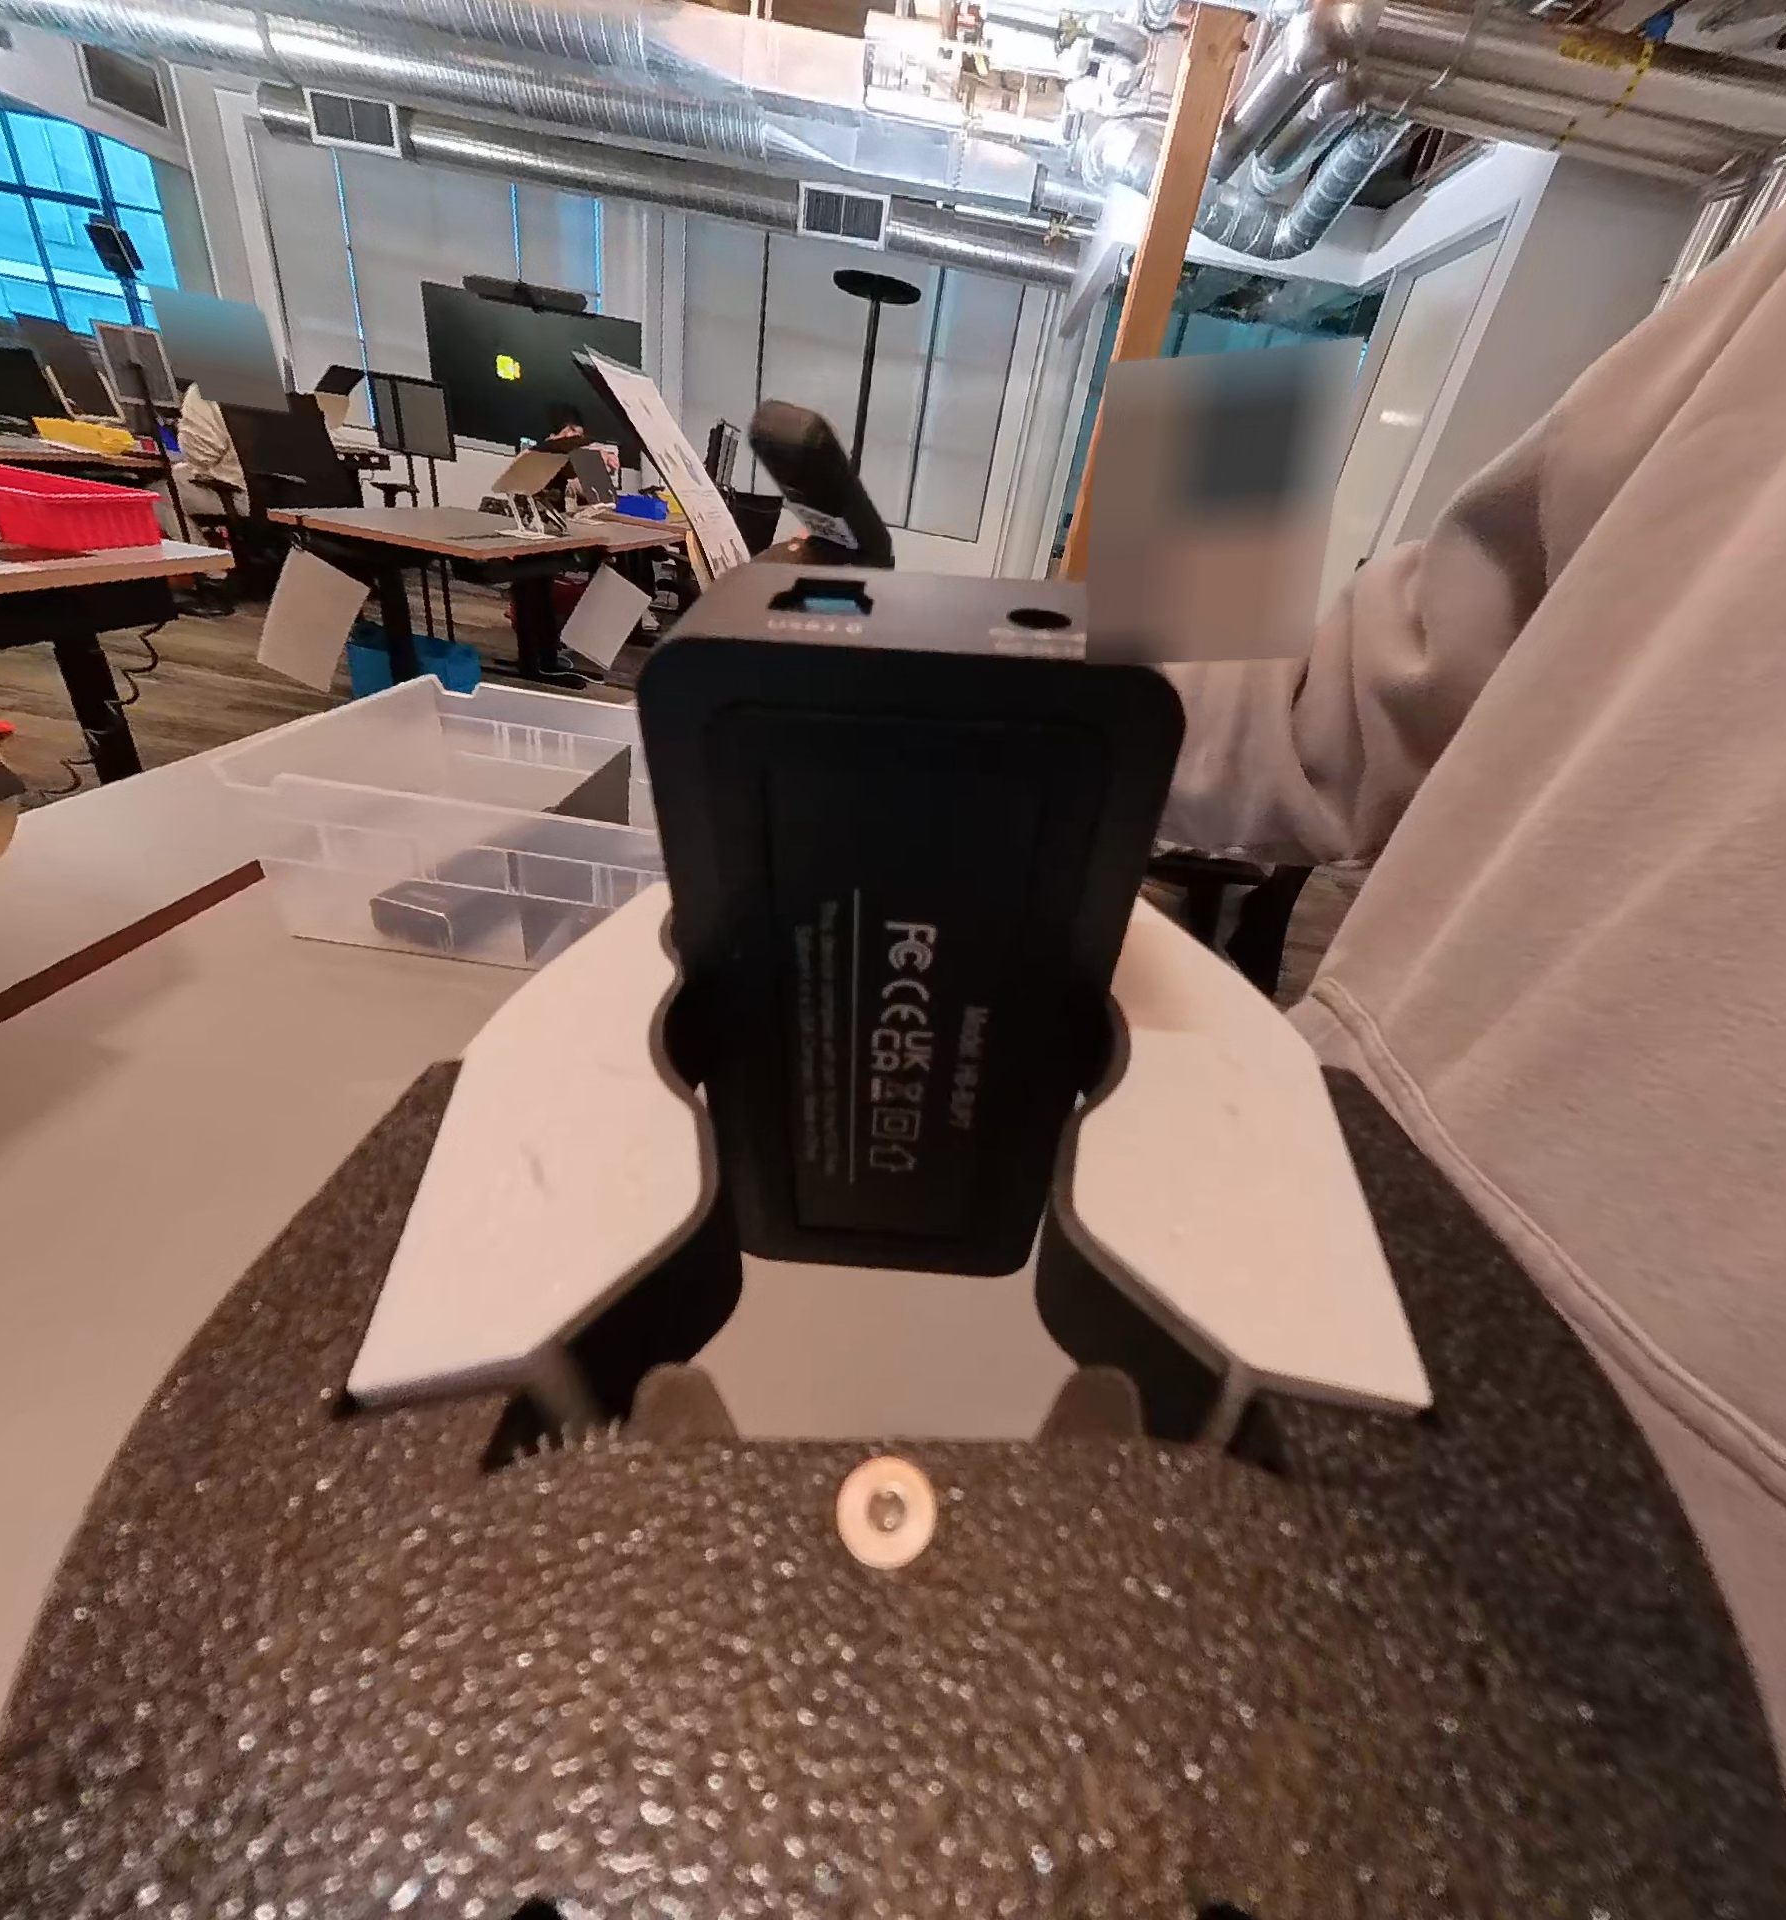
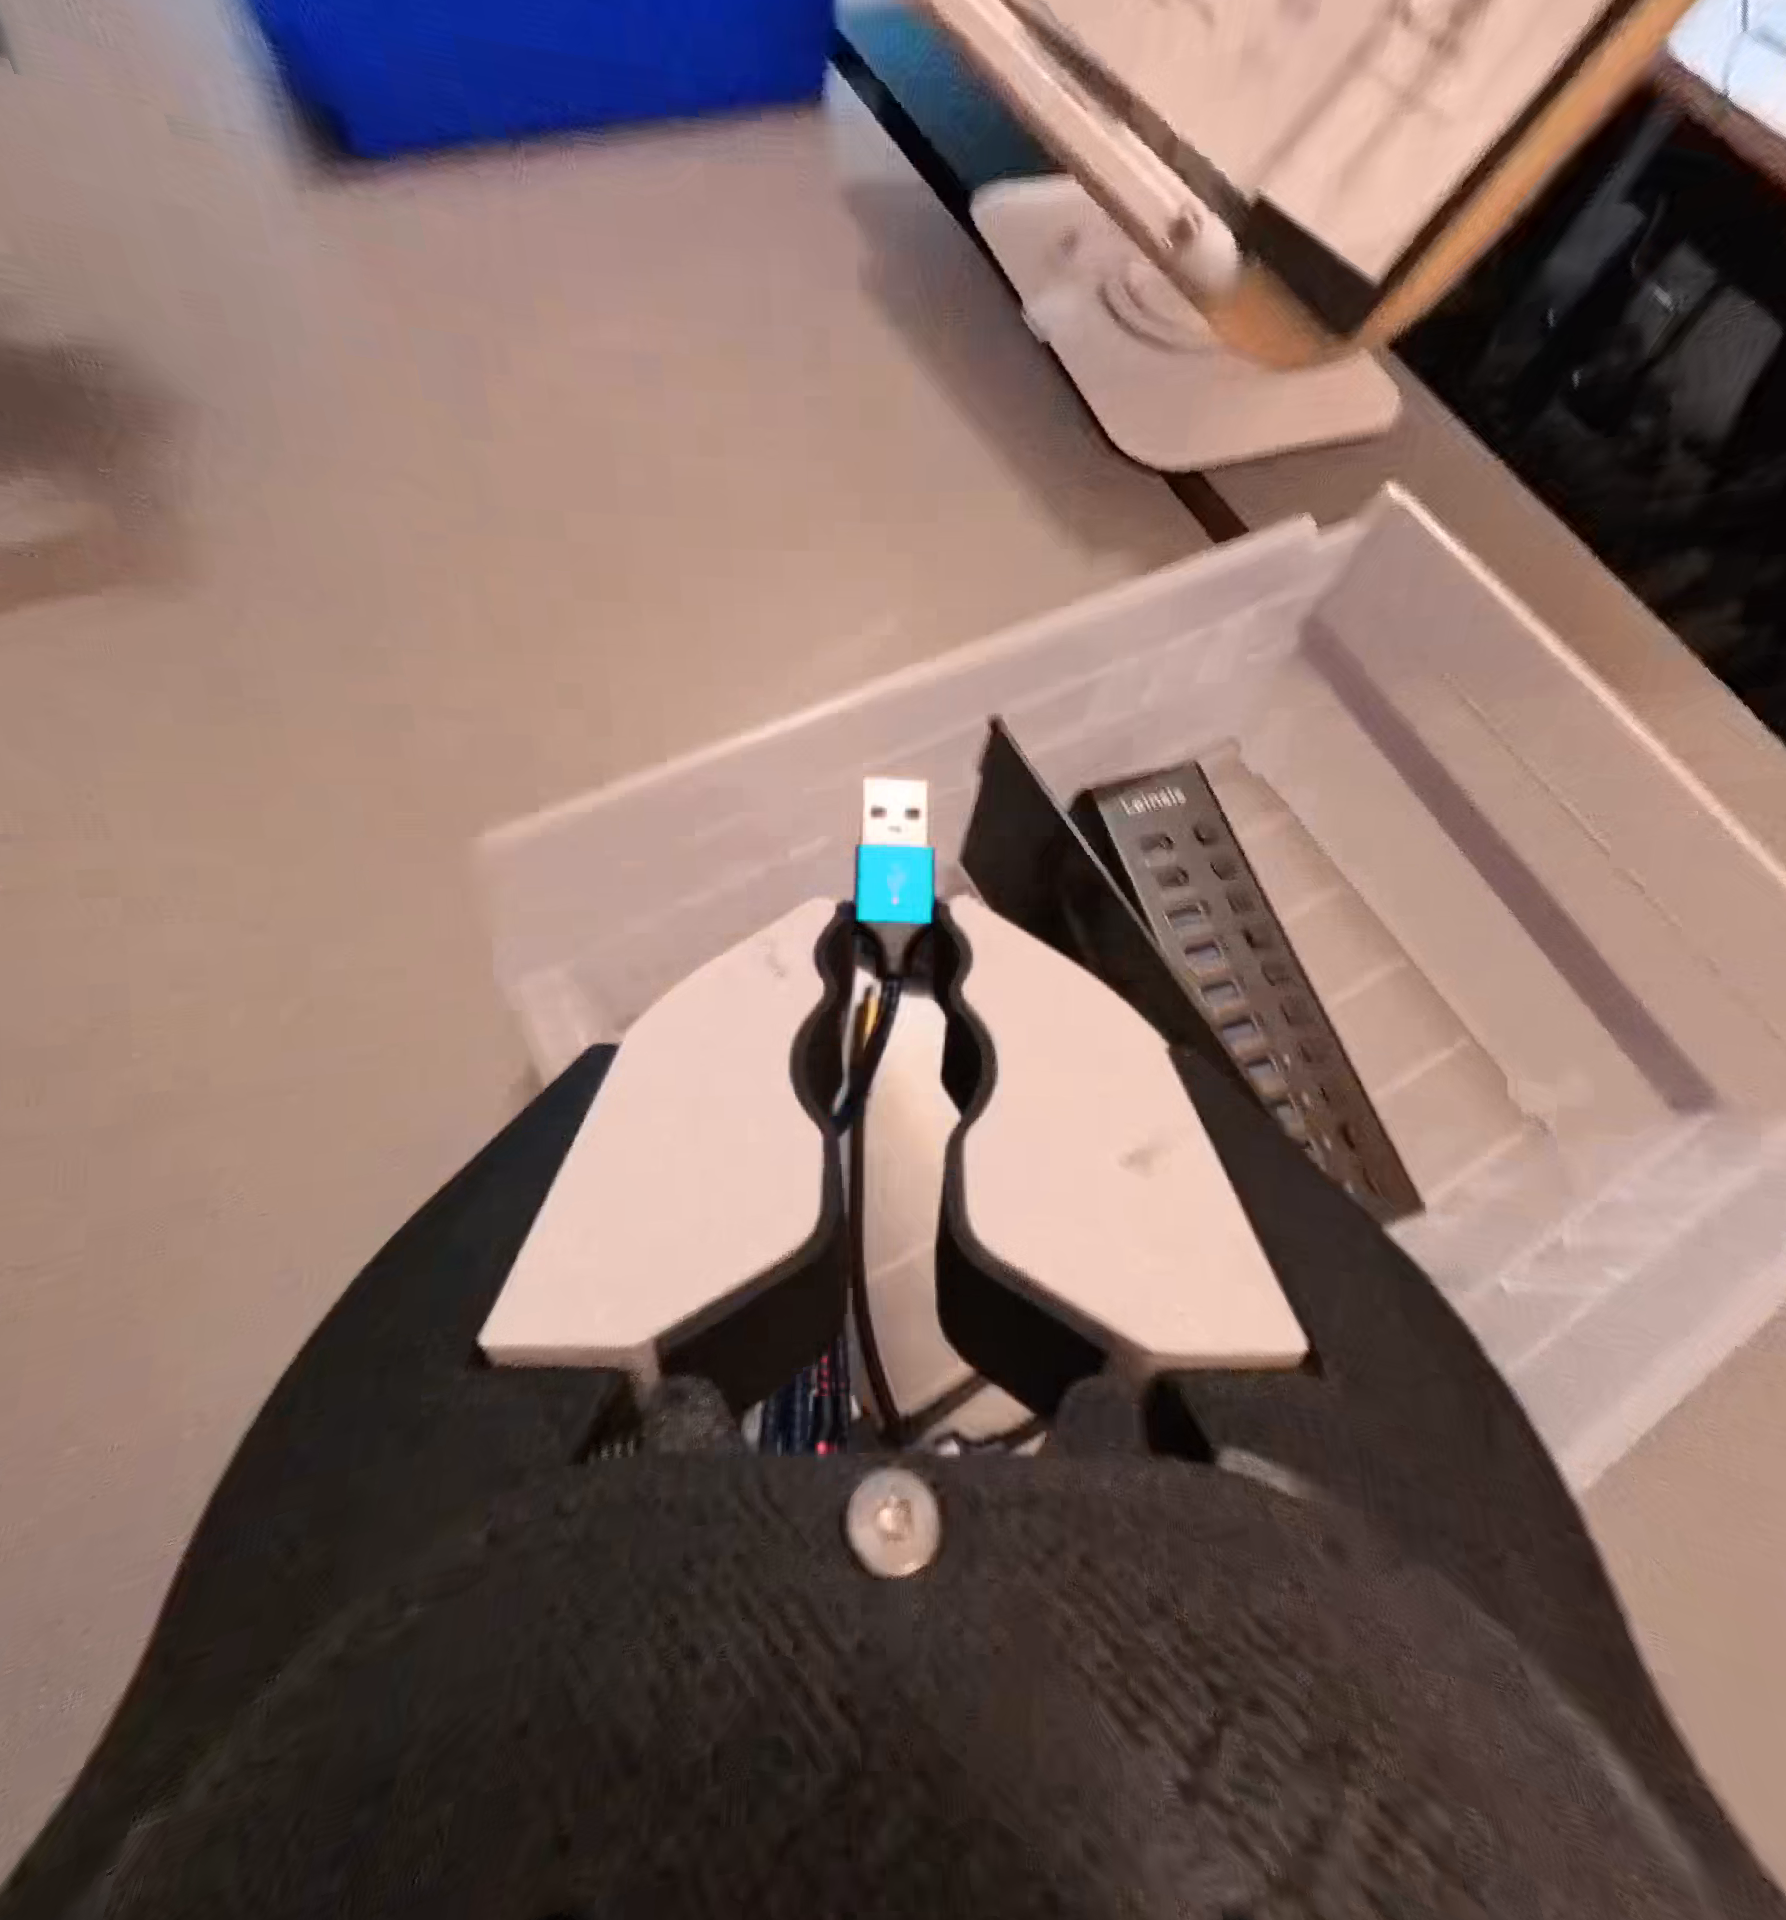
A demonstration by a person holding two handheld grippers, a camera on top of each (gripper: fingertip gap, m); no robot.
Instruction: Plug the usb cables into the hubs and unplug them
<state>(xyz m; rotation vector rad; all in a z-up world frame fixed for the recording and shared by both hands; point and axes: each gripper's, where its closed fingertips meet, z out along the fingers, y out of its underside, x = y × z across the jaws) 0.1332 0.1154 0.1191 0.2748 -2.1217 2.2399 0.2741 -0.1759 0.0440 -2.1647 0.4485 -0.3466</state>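
1. Two tongs were each occupied. The left tongs [image 1: 894,1049] were clenched on a black hub [image 1: 904,914], their white fingers [image 1: 556,1174] pressing its two long sides, with its labelled underside turned to the camera.
2. The hub stood raised above the desk [image 1: 141,1091], end face uppermost. That face carried a blue-lined port [image 1: 819,600] and a round socket just beside it. Judging by the task, this hold kept the body steady and presented a port for a plug.
3. The right tongs [image 2: 894,940] gripped a usb cable [image 2: 894,883] at the base of its turquoise connector shell. The silver plug pointed forward past the fingertips, and the dark cord trailed back between the fingers. Gripping so close behind the plug probably kept it stiff for pushing in.
4. Relative to the held hub, a clear plastic bin [image 1: 432,769] sat behind and to the left on the desk. In the right wrist view the bin [image 2: 1491,727] held a second, grey hub [image 2: 1242,987] with rows of ports, leaning on a black divider.
5. Plug and held hub did not show together in either view, so they seemed well apart and insertion not yet begun.
6. The desk was plain beige and matte. A blue box [image 2: 546,62] lay at its far side.
7. Behind the held hub lay an open workshop: other desks, a red tray [image 1: 42,514], a dark wall screen [image 1: 530,364], silver ceiling ducts and a wooden post. A person's beige sleeve [image 1: 1491,727] filled the space right of the hub.
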